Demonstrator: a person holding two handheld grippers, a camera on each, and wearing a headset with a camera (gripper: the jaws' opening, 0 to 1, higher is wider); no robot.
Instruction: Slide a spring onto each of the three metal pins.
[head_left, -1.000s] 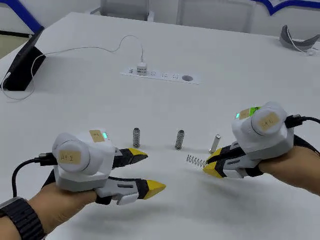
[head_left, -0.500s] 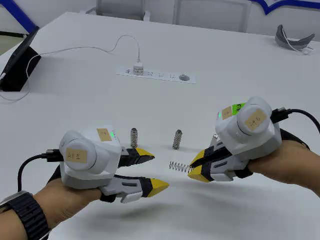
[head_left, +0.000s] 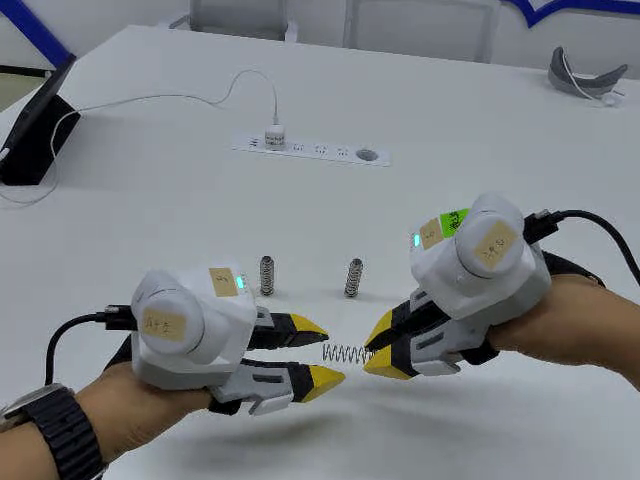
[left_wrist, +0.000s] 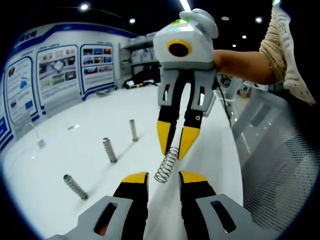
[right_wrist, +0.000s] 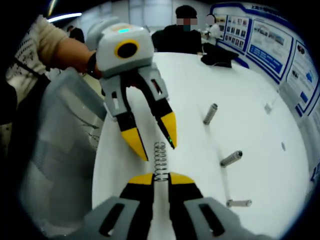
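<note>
A loose steel spring (head_left: 345, 352) hangs just above the white table (head_left: 450, 200), with my right gripper (head_left: 370, 352) shut on one end. Its free end reaches between the tips of my open left gripper (head_left: 332, 352), which faces the right one. Two upright pins wearing springs stand behind them (head_left: 267, 275) (head_left: 354, 277). In the left gripper view the spring (left_wrist: 166, 165) hangs from the right gripper (left_wrist: 175, 152), with a bare pin (left_wrist: 133, 130) beyond. In the right gripper view the spring (right_wrist: 159, 160) rises from my right gripper (right_wrist: 161, 177) towards the left gripper (right_wrist: 157, 151); the bare pin (right_wrist: 239, 203) is at lower right.
A white power strip (head_left: 330, 152) with a plugged charger (head_left: 275, 133) and cable lies mid-table. At the far left a black tablet (head_left: 30, 130) stands propped up. A grey headset (head_left: 585, 75) rests at the back right. A person (right_wrist: 187, 30) sits at the table's far end.
My right gripper has carried the spring left, away from the bare pin, to meet the left gripper. The left gripper has moved right, and the spring's free end is now between its tips.
</note>
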